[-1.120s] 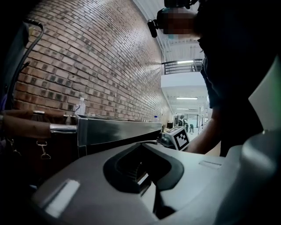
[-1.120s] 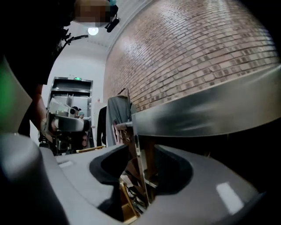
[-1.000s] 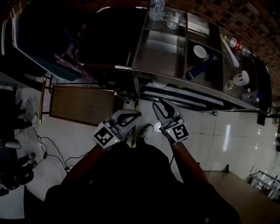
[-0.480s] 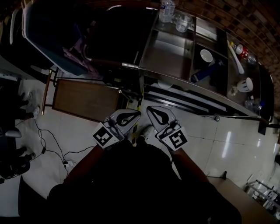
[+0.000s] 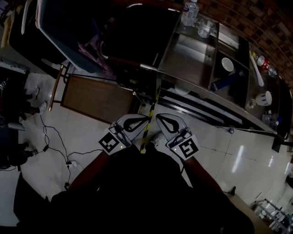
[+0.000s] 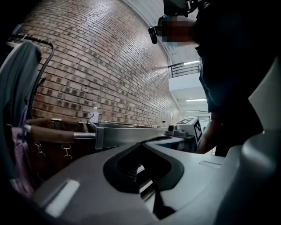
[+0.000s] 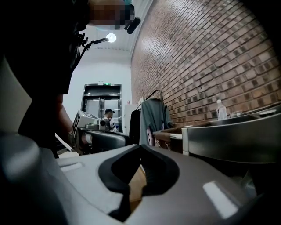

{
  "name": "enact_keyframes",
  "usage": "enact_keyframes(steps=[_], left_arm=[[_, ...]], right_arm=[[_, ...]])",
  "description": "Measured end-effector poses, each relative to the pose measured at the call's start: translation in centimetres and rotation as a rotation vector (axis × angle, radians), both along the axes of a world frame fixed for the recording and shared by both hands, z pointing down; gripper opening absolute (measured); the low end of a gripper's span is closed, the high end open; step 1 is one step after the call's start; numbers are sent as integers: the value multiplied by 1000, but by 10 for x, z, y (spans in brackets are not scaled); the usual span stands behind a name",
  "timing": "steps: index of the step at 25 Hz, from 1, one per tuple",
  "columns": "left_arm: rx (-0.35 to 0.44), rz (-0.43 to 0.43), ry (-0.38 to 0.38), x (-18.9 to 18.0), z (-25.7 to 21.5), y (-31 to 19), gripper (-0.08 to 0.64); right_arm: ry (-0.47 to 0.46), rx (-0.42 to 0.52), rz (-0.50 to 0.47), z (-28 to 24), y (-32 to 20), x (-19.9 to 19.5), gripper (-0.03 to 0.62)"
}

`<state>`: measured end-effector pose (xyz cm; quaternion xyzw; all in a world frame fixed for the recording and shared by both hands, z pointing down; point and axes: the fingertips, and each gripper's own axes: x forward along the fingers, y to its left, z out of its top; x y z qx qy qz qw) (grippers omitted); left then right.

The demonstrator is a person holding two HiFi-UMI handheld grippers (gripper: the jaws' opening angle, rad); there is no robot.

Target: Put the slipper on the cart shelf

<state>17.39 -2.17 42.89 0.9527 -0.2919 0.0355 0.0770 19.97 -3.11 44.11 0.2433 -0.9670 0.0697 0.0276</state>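
The steel cart [image 5: 192, 59] stands ahead of me at the upper right, its shelves seen from above. A blue thing [image 5: 226, 82], perhaps the slipper, lies on a low shelf beside a white bowl [image 5: 227, 65]; it is too dark to be sure. I hold both grippers close to my body above the floor, well short of the cart. The left gripper [image 5: 147, 119] [image 6: 144, 141] is shut and empty. Beside it, the right gripper [image 5: 158, 116] [image 7: 140, 146] is also shut with nothing between its jaws.
A water bottle [image 5: 189, 13] and a glass cup [image 5: 204, 28] stand on the cart's top, and a white mug [image 5: 265, 98] sits at its right end. A brown board [image 5: 94, 98] and cables [image 5: 55, 146] lie on the floor at left. A blue hamper [image 5: 68, 36] stands behind.
The right gripper's jaws have closed from partly open. My view has shifted, so the cart now sits further right and the grippers are slightly lower in the frame.
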Motion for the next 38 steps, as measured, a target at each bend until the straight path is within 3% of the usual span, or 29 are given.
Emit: enact_keyframes(steps=[10, 18, 30, 38], left_arm=[[24, -52, 2, -70, 2, 3, 3], [26, -65, 18, -166, -5, 6, 3], [55, -34, 44, -319, 1, 33, 3], [75, 38, 76, -393, -4, 58, 3]], right_arm=[[18, -11, -63, -1, 11, -73, 2], [-2, -25, -71, -10, 19, -168, 2], [10, -32, -30, -13, 46, -320, 2], [34, -37, 33, -16, 71, -396, 2]])
